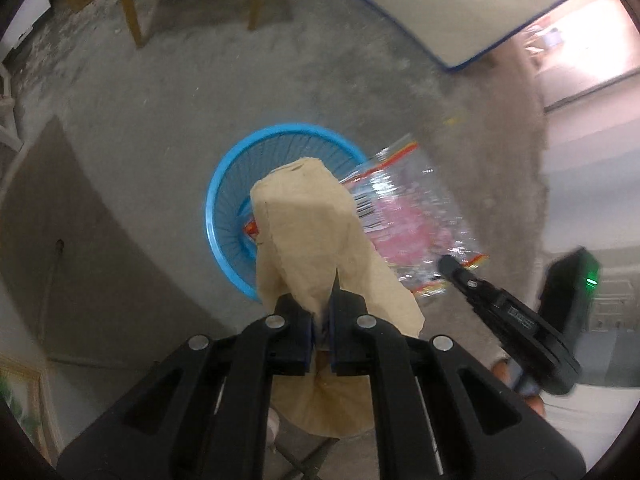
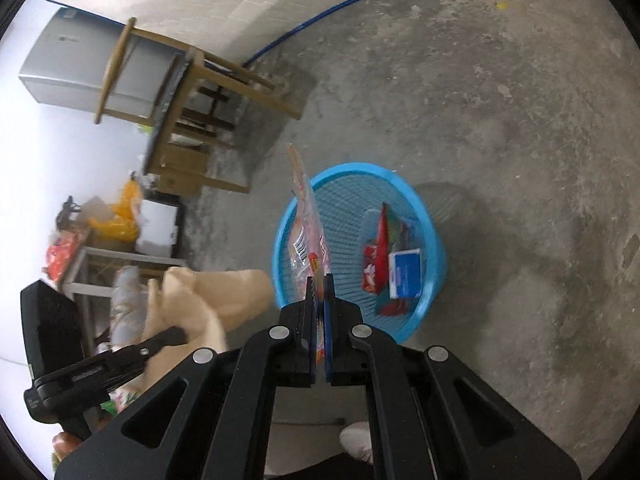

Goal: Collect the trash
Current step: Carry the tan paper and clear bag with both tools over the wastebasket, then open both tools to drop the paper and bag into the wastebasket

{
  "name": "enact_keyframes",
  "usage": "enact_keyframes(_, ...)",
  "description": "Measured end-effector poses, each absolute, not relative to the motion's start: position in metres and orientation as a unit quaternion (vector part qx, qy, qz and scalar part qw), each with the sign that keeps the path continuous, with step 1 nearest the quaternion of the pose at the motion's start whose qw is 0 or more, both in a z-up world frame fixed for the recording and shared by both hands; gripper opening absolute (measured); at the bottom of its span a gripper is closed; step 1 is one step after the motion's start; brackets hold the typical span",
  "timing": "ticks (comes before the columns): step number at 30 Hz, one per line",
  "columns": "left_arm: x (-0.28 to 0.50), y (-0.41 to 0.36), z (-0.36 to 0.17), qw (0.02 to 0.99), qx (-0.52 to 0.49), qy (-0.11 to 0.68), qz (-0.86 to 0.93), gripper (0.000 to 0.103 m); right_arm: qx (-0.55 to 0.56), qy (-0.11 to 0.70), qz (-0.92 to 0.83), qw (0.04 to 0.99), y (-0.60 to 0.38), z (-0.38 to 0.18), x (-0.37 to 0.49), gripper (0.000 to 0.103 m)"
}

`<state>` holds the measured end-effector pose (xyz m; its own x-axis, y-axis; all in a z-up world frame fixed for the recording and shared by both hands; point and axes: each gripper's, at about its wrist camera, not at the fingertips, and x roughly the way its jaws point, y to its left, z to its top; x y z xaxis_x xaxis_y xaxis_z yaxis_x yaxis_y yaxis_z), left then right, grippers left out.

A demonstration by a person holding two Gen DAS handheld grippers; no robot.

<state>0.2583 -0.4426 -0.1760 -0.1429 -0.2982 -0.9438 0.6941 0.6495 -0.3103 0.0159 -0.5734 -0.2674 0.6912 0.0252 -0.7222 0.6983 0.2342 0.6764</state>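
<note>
Crumpled tan paper [image 1: 316,232] and clear pink-printed wrapper [image 1: 408,224] above blue basket [image 1: 224,184] holding red packets [image 2: 378,256].

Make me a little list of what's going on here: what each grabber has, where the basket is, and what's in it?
left gripper: shut on a tan paper bag
right gripper: shut on a clear plastic wrapper
basket: blue, on the concrete floor, below both grippers
in the basket: red packets and a blue-and-white box
</note>
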Motion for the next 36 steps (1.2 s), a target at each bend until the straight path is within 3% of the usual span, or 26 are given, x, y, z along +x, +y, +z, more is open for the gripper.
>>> enact_keyframes(11, 0.273, -0.485, -0.251, 0.652, 0.268, 0.635, -0.316, 0.006, 0.521, 0.337, -0.268, 0.737, -0.58, -0.278, 0.056, 0.003)
enact_keyframes(13, 0.27, -0.486, -0.257, 0.649, 0.267, 0.64, -0.314, 0.011, 0.516, 0.344, -0.263, 0.739, -0.581, -0.281, 0.061, 0.004)
enact_keyframes(17, 0.272, -0.491, -0.262, 0.654, 0.26, 0.639, -0.311, 0.039, 0.504, 0.376, -0.256, 0.734, -0.582, -0.294, 0.072, 0.007)
enact_keyframes(22, 0.275, -0.49, -0.253, 0.656, 0.217, 0.644, -0.327, 0.049, 0.493, 0.395, -0.26, 0.73, -0.585, -0.304, 0.074, 0.027)
enact_keyframes(25, 0.275, -0.49, -0.24, 0.66, 0.201, 0.64, -0.338, 0.051, 0.502, 0.387, -0.261, 0.728, -0.586, -0.304, 0.066, 0.032)
enact_keyframes(36, 0.26, -0.463, -0.151, 0.672, 0.137, 0.609, -0.399, 0.061, 0.516, 0.363, -0.258, 0.732, -0.579, -0.282, 0.026, 0.035)
